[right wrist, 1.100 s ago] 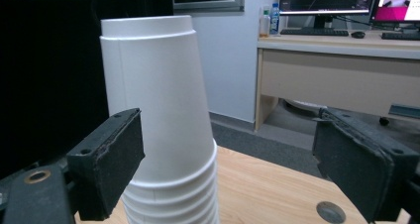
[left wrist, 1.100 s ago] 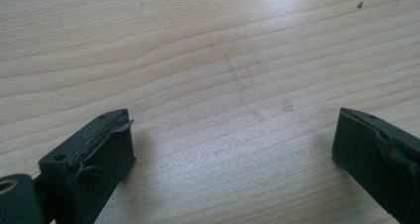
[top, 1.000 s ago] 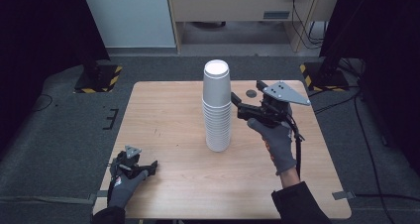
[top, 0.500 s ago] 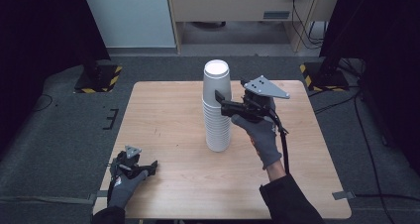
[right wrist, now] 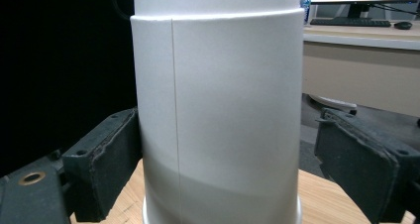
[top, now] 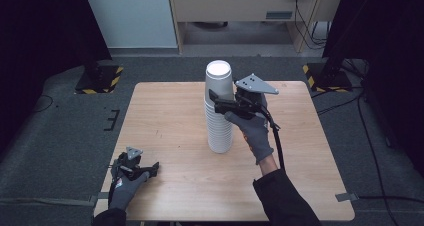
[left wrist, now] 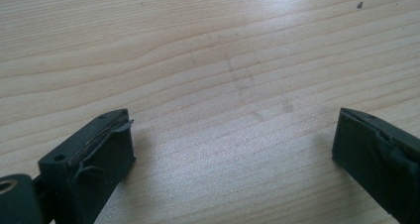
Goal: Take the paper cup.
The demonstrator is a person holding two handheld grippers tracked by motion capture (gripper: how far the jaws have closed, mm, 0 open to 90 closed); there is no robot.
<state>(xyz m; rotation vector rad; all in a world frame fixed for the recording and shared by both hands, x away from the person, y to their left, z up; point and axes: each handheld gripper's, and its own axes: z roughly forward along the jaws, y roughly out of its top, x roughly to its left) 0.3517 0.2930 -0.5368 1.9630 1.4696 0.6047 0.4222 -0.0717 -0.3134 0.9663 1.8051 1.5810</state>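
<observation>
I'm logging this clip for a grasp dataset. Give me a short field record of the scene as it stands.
surface: wooden table
main thing: stack of white paper cups, upright, near table middle
right claw: open, jaws on either side of the upper cup; left jaw at the wall, right jaw with a gap
left claw: open, low over bare wood at the table's near left corner, nothing between its jaws
hands: both in grey gloves

light: overhead, table (top: 170,116) bright | surroundings dark | soft shadows | gripper views slightly soft
</observation>
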